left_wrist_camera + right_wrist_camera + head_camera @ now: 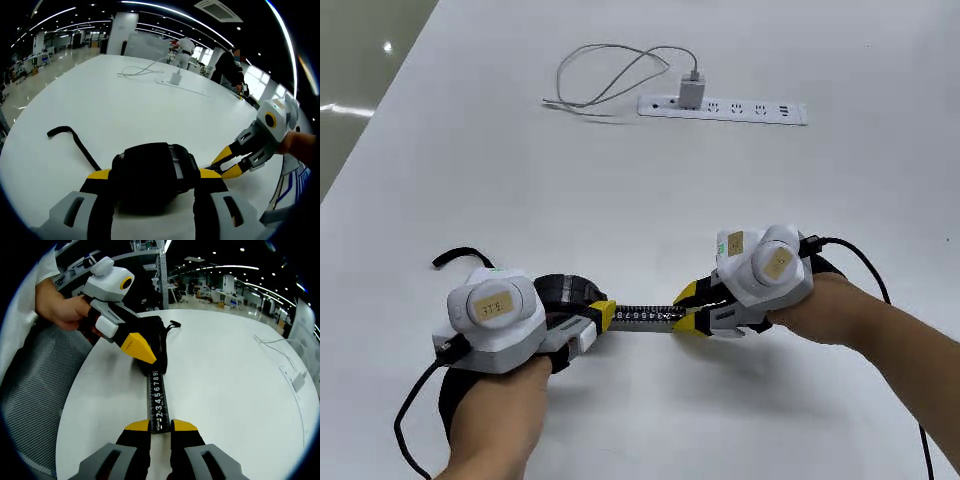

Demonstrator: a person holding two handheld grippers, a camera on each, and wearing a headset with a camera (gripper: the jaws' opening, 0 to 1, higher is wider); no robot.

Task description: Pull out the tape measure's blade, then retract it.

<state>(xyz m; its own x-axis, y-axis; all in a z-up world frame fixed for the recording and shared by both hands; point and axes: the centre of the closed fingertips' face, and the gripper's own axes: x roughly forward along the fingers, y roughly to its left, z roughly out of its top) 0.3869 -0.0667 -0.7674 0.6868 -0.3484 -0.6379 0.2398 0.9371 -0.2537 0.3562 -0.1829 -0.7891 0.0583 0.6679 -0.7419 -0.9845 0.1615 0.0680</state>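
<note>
The black tape measure case (566,294) lies on the white table between the yellow-tipped jaws of my left gripper (600,315), which is shut on it; the case (150,172) fills the lower middle of the left gripper view. A short length of black blade (642,316) with white numbers runs from the case to my right gripper (687,308), which is shut on the blade's end. In the right gripper view the blade (157,401) leads from my right gripper (160,426) up to the case (150,347). The right gripper (226,165) also appears in the left gripper view.
A white power strip (724,108) with a plugged charger (692,90) and looped white cable (610,75) lies at the far side of the table. The case's black wrist strap (75,142) trails left. The table's left edge (380,110) borders the floor. People stand far off.
</note>
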